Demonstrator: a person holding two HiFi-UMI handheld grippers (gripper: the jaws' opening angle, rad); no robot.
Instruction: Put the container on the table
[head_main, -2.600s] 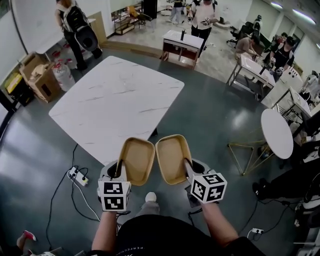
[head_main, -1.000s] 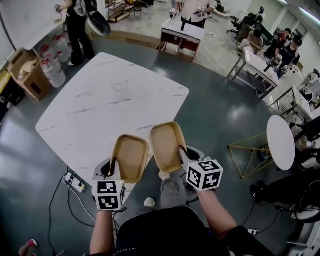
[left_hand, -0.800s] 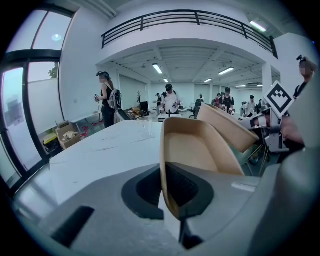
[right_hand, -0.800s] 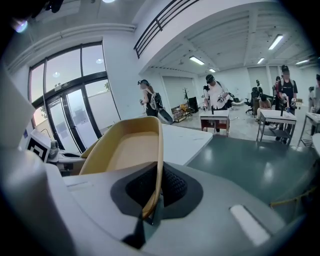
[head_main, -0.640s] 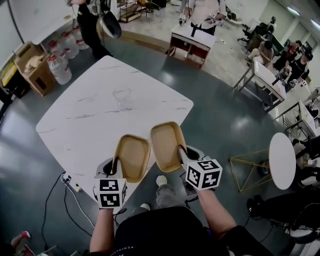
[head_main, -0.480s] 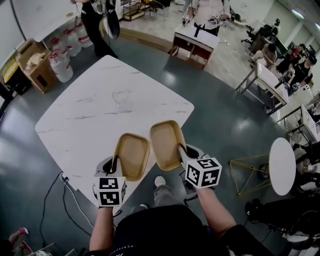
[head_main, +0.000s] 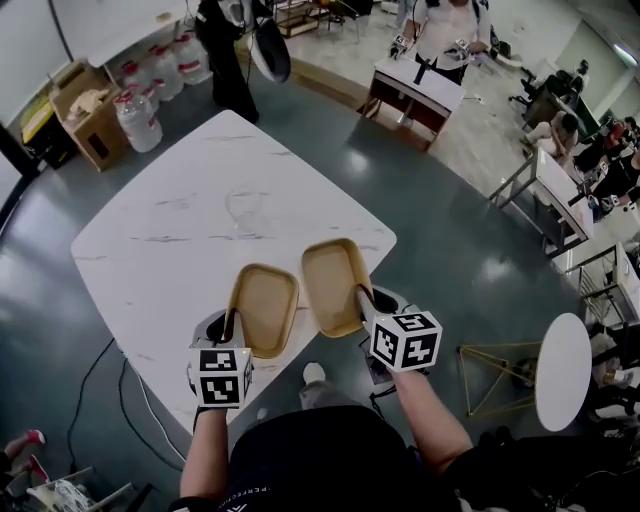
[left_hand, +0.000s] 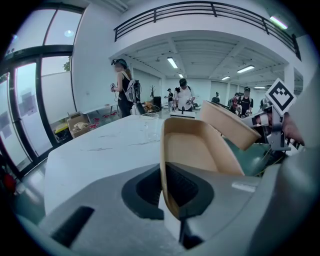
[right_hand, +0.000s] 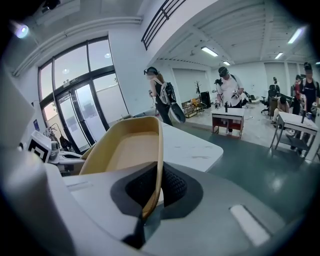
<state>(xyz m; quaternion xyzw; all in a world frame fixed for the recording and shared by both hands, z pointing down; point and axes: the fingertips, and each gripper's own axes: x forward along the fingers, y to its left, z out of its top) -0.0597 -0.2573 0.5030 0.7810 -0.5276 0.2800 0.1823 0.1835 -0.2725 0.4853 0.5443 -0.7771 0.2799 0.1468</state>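
Observation:
Two shallow tan containers are held side by side over the near corner of the white marble table (head_main: 190, 240). My left gripper (head_main: 234, 327) is shut on the rim of the left container (head_main: 263, 309). My right gripper (head_main: 362, 302) is shut on the rim of the right container (head_main: 335, 286). In the left gripper view the rim of the left container (left_hand: 200, 150) stands pinched between the jaws of the left gripper (left_hand: 172, 202), and the right container (left_hand: 230, 127) hangs beside it. The right gripper view shows the right gripper (right_hand: 149, 197) clamped on the rim of its container (right_hand: 127, 147).
A clear glass (head_main: 247, 210) stands mid-table. A person (head_main: 235, 50) stands at the table's far side, near water jugs (head_main: 140, 118) and a cardboard box (head_main: 85, 110). A small desk (head_main: 415, 90), a round white table (head_main: 563, 370) and a gold wire frame (head_main: 495, 375) stand to the right.
Both grippers have come forward with the containers, from over the floor to above the table's near corner. The table and glass now sit closer. Both grips are unchanged.

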